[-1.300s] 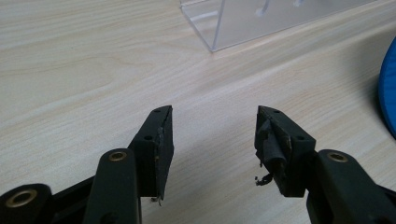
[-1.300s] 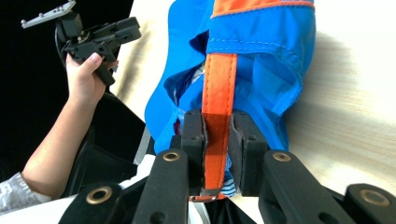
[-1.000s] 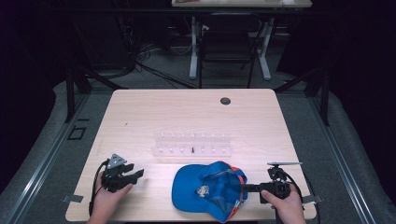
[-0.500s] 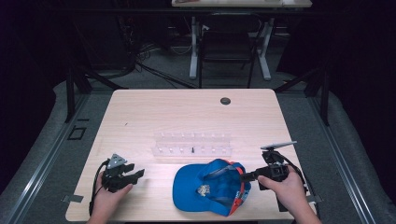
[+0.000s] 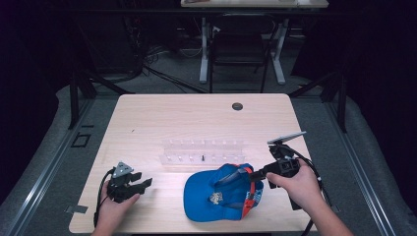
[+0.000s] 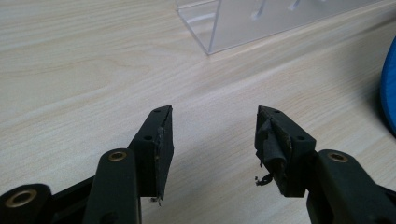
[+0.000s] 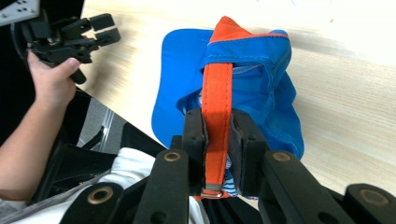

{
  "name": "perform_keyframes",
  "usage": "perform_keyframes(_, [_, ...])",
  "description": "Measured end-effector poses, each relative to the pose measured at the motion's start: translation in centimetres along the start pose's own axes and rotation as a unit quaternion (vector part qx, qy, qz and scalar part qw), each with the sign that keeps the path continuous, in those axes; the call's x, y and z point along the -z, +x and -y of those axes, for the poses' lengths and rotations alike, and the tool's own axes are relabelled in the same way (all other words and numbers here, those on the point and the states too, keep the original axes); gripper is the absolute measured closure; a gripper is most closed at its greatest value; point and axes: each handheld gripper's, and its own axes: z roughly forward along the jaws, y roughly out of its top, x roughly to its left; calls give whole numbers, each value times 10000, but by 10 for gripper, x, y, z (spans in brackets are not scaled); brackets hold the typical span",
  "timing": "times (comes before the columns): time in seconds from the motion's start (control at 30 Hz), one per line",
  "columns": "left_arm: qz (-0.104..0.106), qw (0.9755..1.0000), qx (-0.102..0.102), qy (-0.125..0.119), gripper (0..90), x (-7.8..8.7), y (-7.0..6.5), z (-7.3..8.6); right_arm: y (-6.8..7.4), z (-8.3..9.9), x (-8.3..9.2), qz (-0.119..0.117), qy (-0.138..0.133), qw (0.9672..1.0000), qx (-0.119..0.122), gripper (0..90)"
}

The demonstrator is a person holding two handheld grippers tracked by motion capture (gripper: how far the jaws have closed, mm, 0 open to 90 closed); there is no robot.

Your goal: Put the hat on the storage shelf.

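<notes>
Wood table [image 5: 162, 118], dark room. Right gripper [image 7: 217, 140] clamped on blue cap [image 5: 216, 196] orange strap [image 7: 217, 93], cap partly lifted. Left gripper [image 6: 212, 140] jaws wide, empty. Acrylic rack [image 5: 201, 152] untouched; goal unclear.

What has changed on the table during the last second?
The right gripper, shut on the cap's orange strap, has lifted and pulled the blue cap's back up and toward the clear rack. The left gripper stayed open and unmoved; the rack too.

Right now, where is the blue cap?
In the high view the blue cap lies at the table's near edge, right of centre, just in front of the clear rack; the right gripper clamps its orange strap.
</notes>
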Motion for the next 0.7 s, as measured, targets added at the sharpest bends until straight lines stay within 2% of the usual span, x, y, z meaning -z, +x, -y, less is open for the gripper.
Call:
perform_keyframes(0.07, [4, 10000, 0, 2, 471, 0, 0, 0, 4, -1, 2, -35, -57, 10000, -70, 776])
perform_keyframes(0.1, [4, 10000, 0, 3, 471, 0, 0, 0, 5, -3, 4, -86, -13, 10000, -5, 776])
perform_keyframes(0.2, [9, 10000, 6, -4, 470, 0, 0, 0, 10, -5, 8, -152, -72, 9999, -33, 776])
perform_keyframes(0.27, [14, 10000, 4, -3, 470, 0, 0, 0, 12, -8, 13, -173, 25, 9998, 129, 776])
perform_keyframes(0.33, [16, 10000, 13, -6, 469, 0, 0, 0, 17, -9, 16, -136, -49, 9998, 95, 776])
perform_keyframes(0.47, [10, 10000, 14, -6, 468, 0, 0, 0, 22, -14, 22, -108, -6, 9999, 91, 776])
perform_keyframes(0.5, [11, 10000, 13, -8, 468, 0, 0, 0, 23, -14, 23, -126, -57, 9999, 44, 776])
perform_keyframes(0.53, [11, 10000, 16, -11, 468, 0, 0, 0, 23, -15, 25, -143, -56, 9998, 111, 776])
perform_keyframes(0.6, [10, 10000, 16, -13, 468, 0, 0, 0, 26, -17, 28, -186, -47, 9998, -6, 776])
perform_keyframes(0.63, [9, 10000, 16, -9, 468, 0, 0, 0, 26, -18, 30, -196, -1, 9998, 99, 777])
perform_keyframes(0.7, [7, 10000, 6, -8, 468, 0, 0, 0, 28, -20, 32, -243, -51, 9997, 45, 777])
